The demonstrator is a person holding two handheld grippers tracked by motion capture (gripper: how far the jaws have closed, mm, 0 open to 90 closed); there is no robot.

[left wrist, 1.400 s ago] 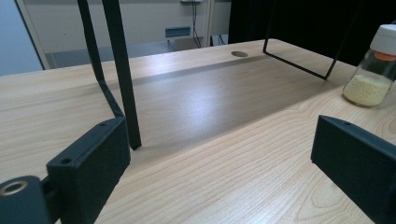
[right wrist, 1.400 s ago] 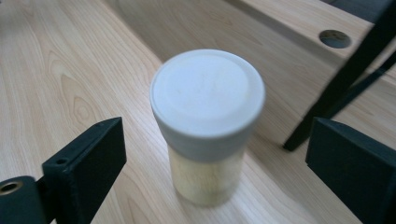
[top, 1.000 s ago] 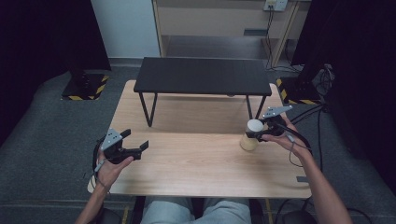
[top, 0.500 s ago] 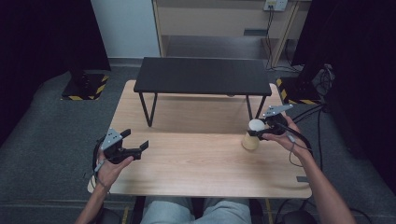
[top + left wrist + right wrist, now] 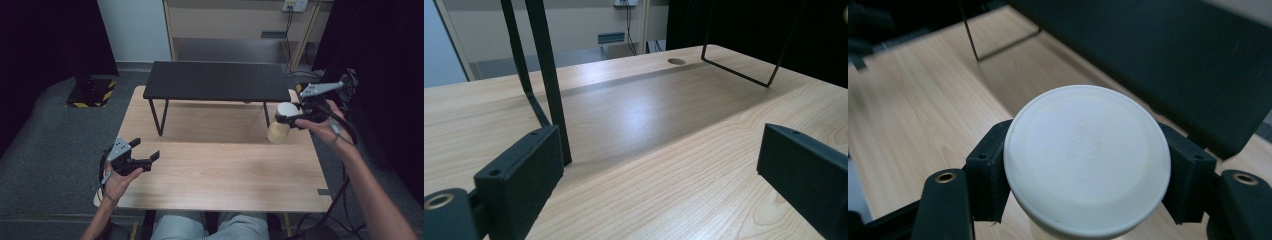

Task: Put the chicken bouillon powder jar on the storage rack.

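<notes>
A small cream jar with a round white lid (image 5: 281, 123) hangs in the air over the table's right side, beside the black shelf's right leg. My right gripper (image 5: 290, 116) is shut on it just under the lid (image 5: 1087, 159), one jaw pressed on each side. My left gripper (image 5: 148, 150) rests low at the table's near left edge, held in a hand, jaws wide apart with nothing between them. In the left gripper view its fingers (image 5: 519, 172) frame bare wood.
A low black shelf (image 5: 218, 81) on thin metal legs (image 5: 545, 75) stands across the back of the wooden table (image 5: 220, 165). A cable hole (image 5: 676, 61) lies under it. Cables trail from the right gripper off the table's right edge. A wooden cabinet stands behind.
My right gripper has lifted the jar off the table and carried it up and slightly back toward the shelf. The left gripper has stayed put.
</notes>
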